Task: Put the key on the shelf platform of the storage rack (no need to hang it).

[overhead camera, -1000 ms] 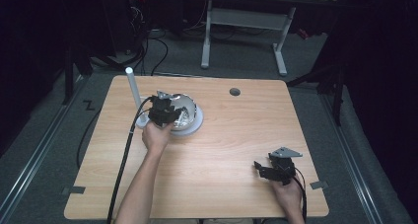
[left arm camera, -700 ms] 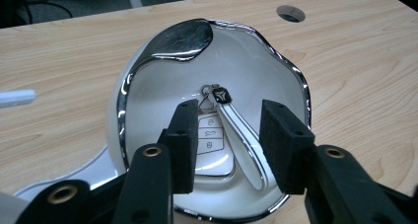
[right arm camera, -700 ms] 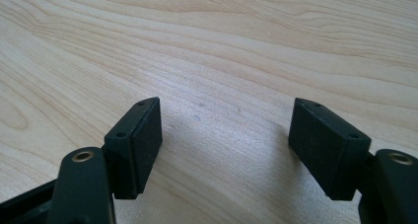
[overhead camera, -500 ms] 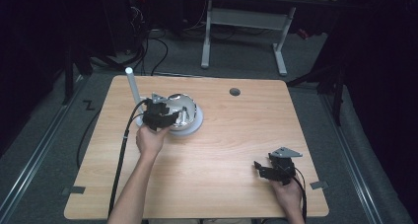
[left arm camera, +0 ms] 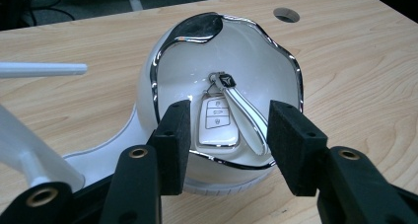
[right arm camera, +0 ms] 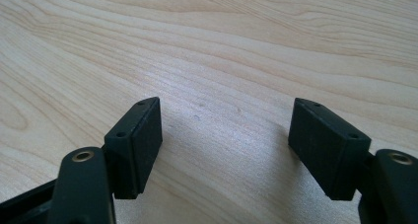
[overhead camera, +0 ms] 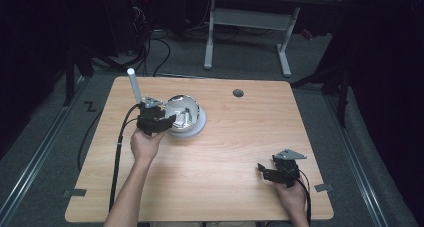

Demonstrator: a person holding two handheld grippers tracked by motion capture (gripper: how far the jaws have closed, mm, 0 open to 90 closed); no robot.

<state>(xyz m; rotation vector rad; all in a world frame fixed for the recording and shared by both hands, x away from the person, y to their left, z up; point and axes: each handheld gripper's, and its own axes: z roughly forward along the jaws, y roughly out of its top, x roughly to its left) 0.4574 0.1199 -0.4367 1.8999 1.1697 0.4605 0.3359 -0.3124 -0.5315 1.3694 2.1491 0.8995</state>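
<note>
Left claw (left arm camera: 224,145): jaws have just been opening, now spread and empty, drawn back from the bowl.
Car key (left arm camera: 219,123): lying in the white bowl (left arm camera: 256,56) on the table (left arm camera: 355,76); judged dropped off.
Right claw (right arm camera: 224,145): spread, empty, resting.

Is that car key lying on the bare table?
No, the car key lies inside the white bowl, in front of the open jaws of the left gripper.

Both grippers black: left gripper (left arm camera: 224,135), right gripper (right arm camera: 224,145). Square foam pads (right arm camera: 143,135), brass-ringed screw holes, grey three-cornered top plates, black trailing cables. Forearms bare.
</note>
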